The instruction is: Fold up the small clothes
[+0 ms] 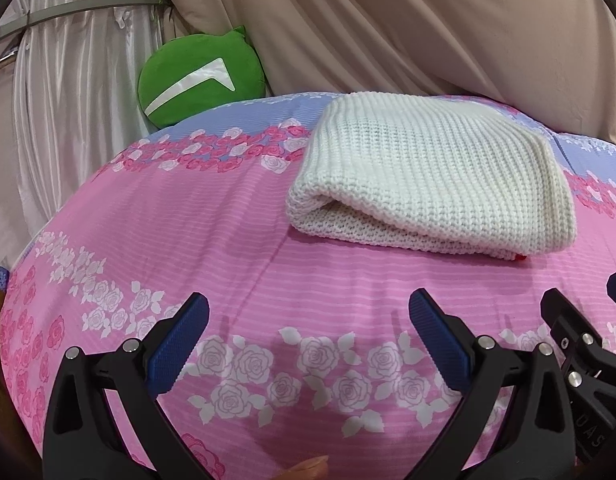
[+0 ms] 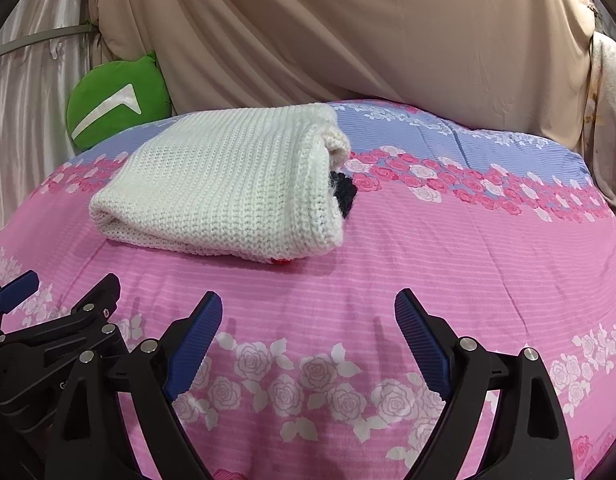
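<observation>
A white knitted garment (image 1: 432, 172) lies folded into a thick rectangle on the pink floral bedsheet (image 1: 227, 240). It also shows in the right wrist view (image 2: 227, 188), with a dark knitted piece (image 2: 344, 192) sticking out of its right end and a small red tag (image 2: 281, 262) at its near edge. My left gripper (image 1: 308, 312) is open and empty, hovering over the sheet in front of the garment. My right gripper (image 2: 308, 312) is open and empty too, just to the right of the left one.
A green round plush cushion (image 1: 199, 76) sits at the back left against silky white curtains (image 1: 67, 80). Beige draped cloth (image 2: 348, 32) hangs behind the bed. The sheet turns blue with roses (image 2: 488, 140) toward the back.
</observation>
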